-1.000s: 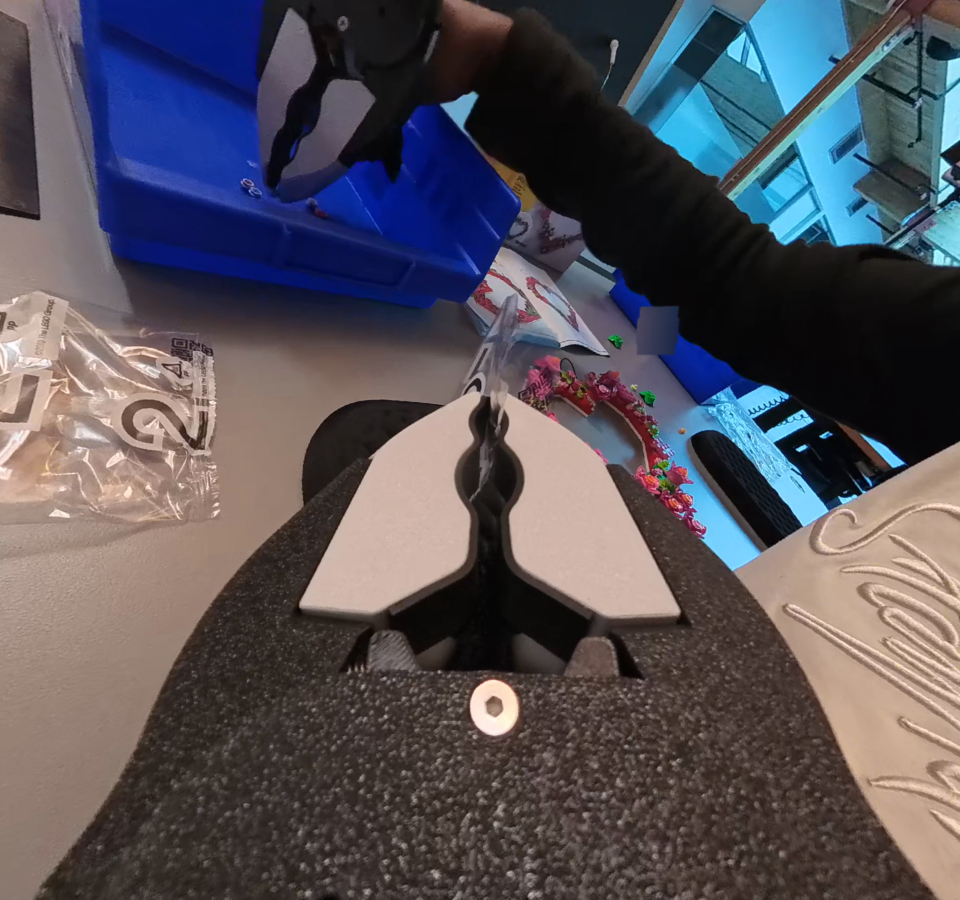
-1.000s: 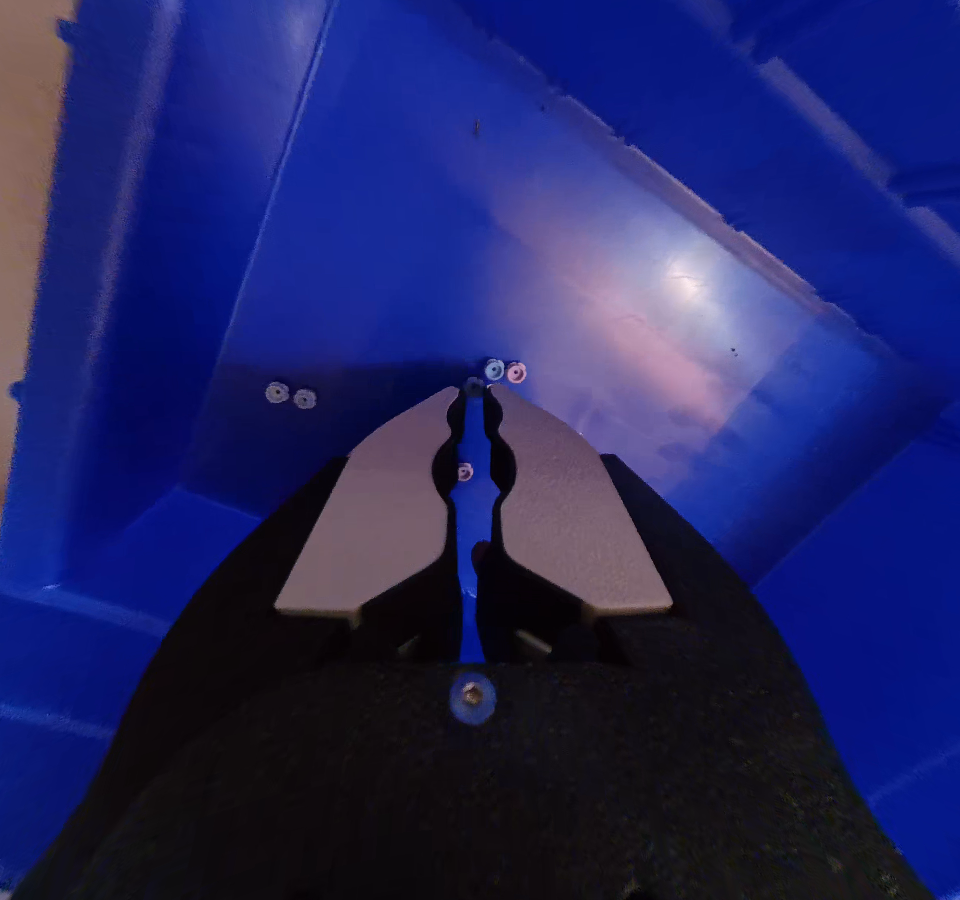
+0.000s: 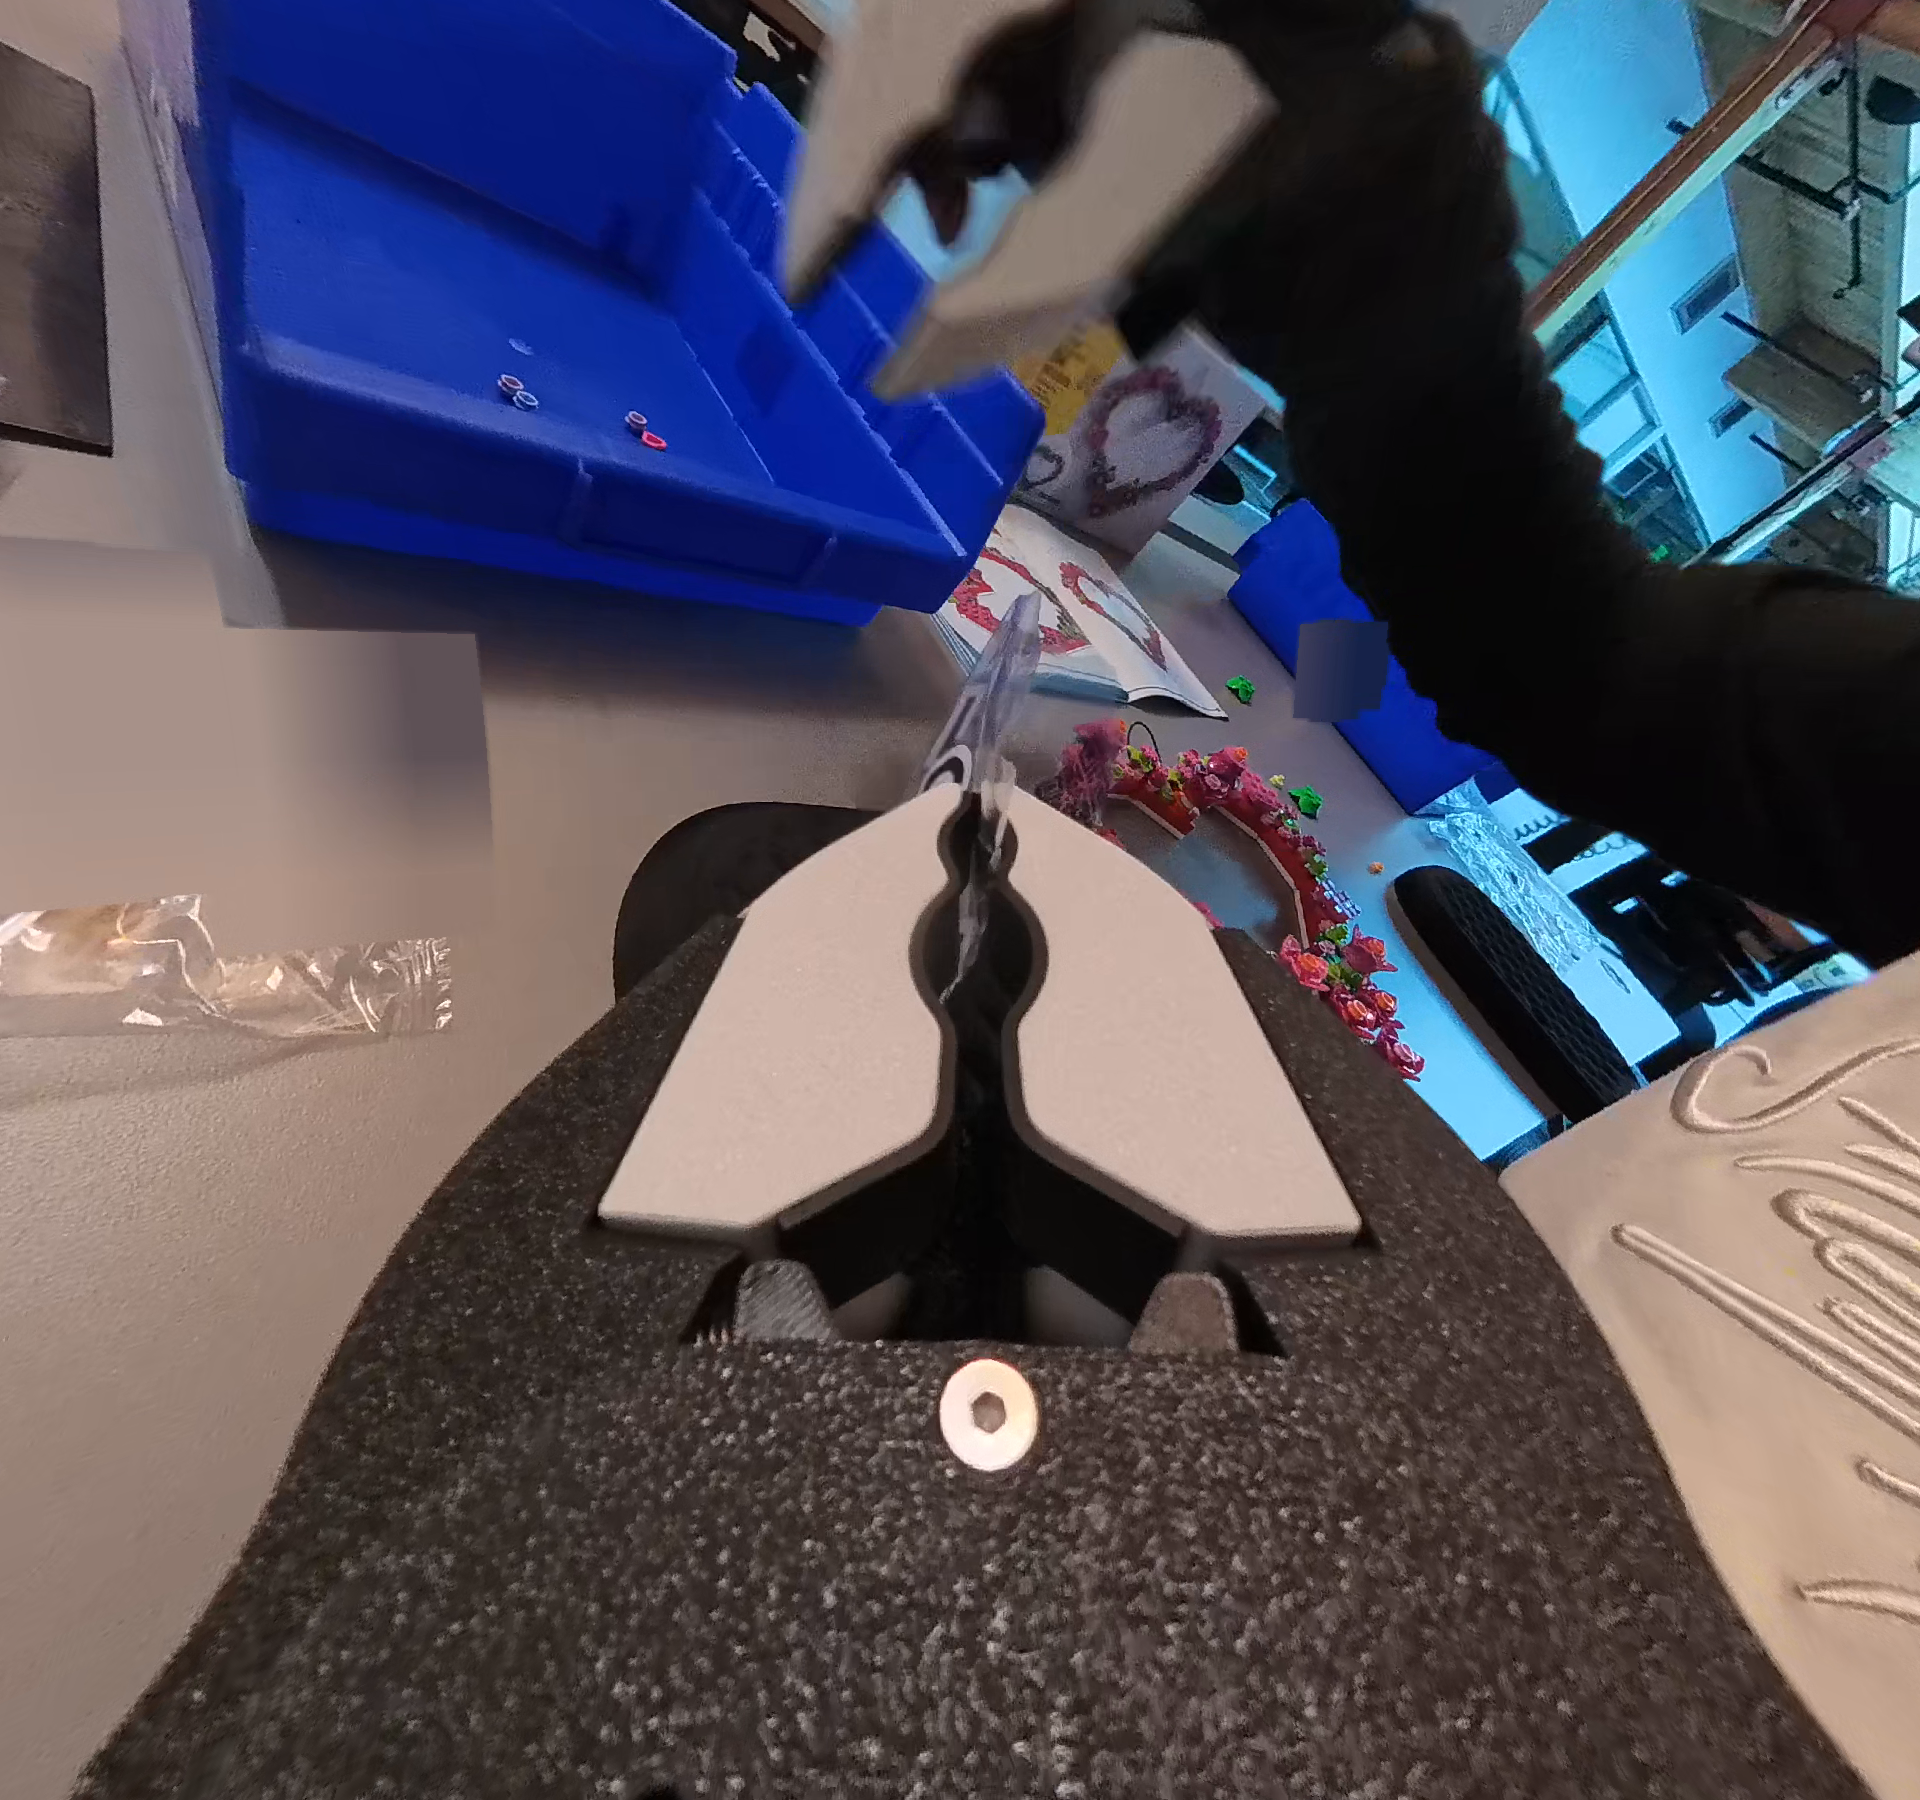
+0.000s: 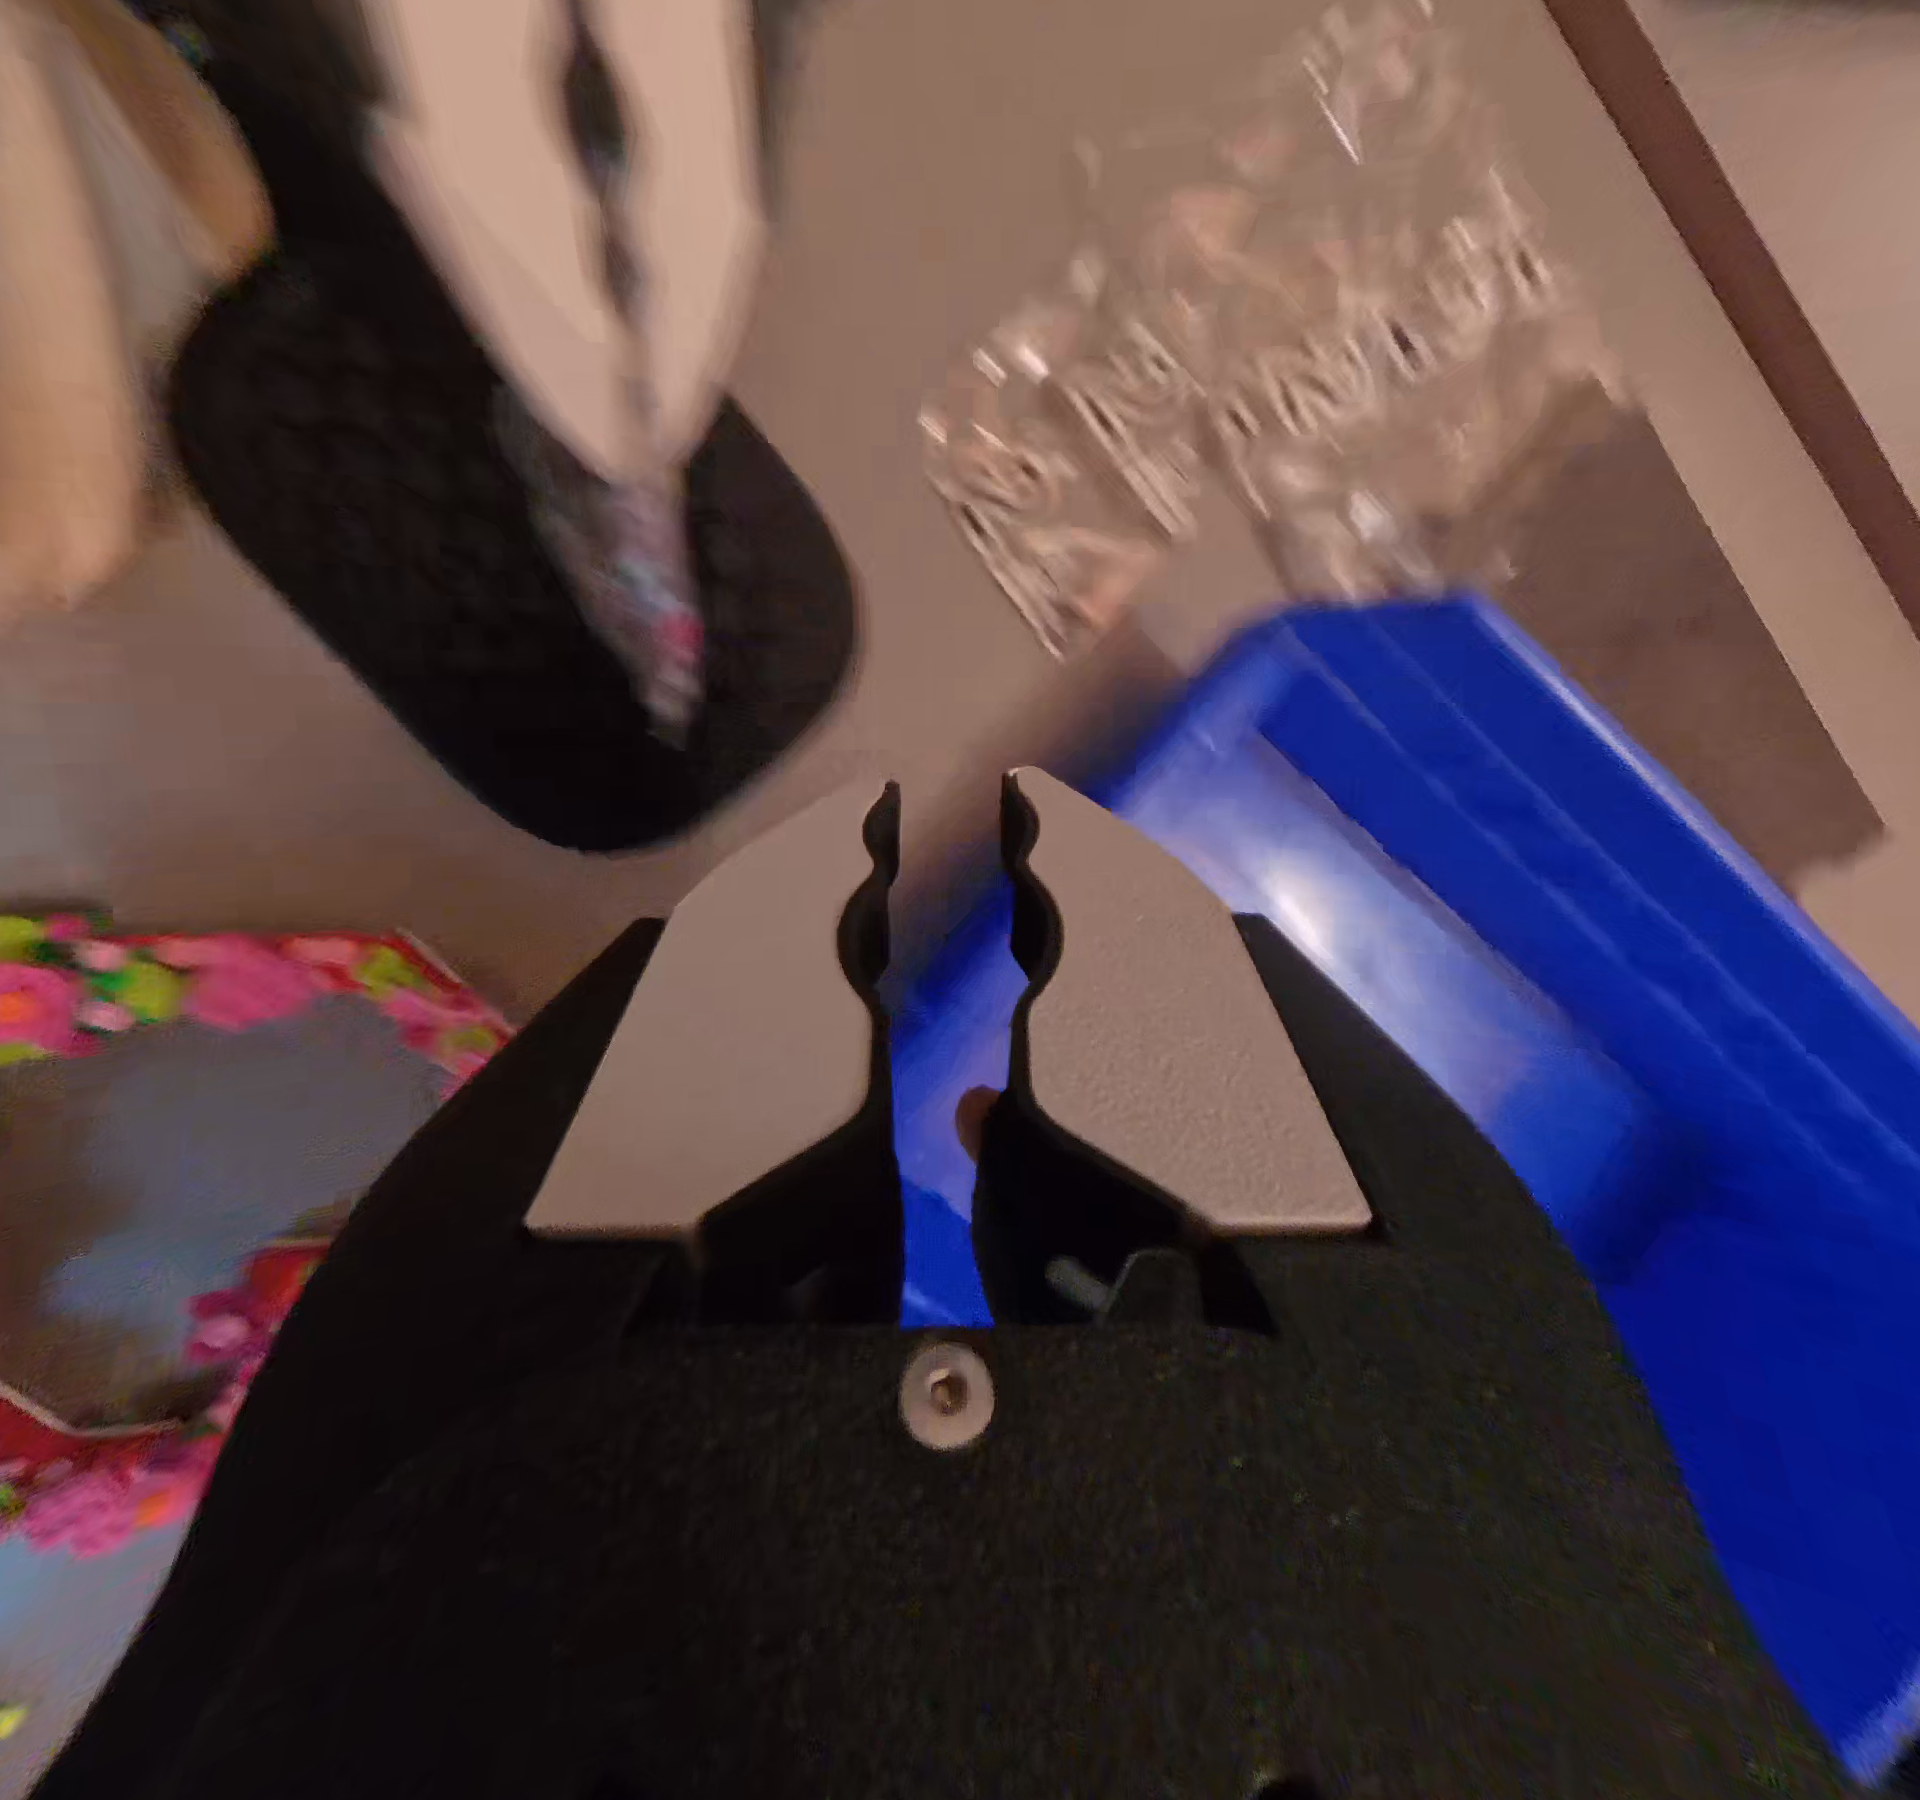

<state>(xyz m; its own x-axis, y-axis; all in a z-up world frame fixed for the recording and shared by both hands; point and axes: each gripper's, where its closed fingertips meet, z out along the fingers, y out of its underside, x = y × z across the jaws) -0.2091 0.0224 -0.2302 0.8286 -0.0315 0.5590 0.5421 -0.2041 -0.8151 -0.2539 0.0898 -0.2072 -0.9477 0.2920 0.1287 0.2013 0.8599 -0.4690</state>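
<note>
My left gripper [image 3: 977, 810] is shut on the edge of a small clear printed plastic bag [image 3: 1003, 670], which sticks out past the fingertips above a black oval pad [image 3: 717, 857]. My right gripper [image 4: 945, 794] is open with nothing between its tips. It hovers above the table by the corner of the blue bin [image 4: 1558, 919]. In the left wrist view it shows blurred, high above the blue bin [image 3: 436, 296]. The right wrist view shows the left gripper [image 4: 582, 192] holding the bag [image 4: 649, 587] over the black pad [image 4: 468, 607]. Several tiny rings [image 3: 517, 389] lie in the bin.
A crumpled clear bag [image 3: 229, 971] lies on the grey table at the left. It also shows in the right wrist view [image 4: 1299, 348]. A heart wreath of pink and red bricks [image 3: 1257, 846], an open booklet [image 3: 1081, 638] and a second black pad [image 3: 1496, 981] lie ahead. A black sleeve [image 3: 1558, 503] crosses overhead.
My right gripper has come up out of the blue bin and swung toward the left gripper, with its jaws wider apart. The left gripper still grips the bag.
</note>
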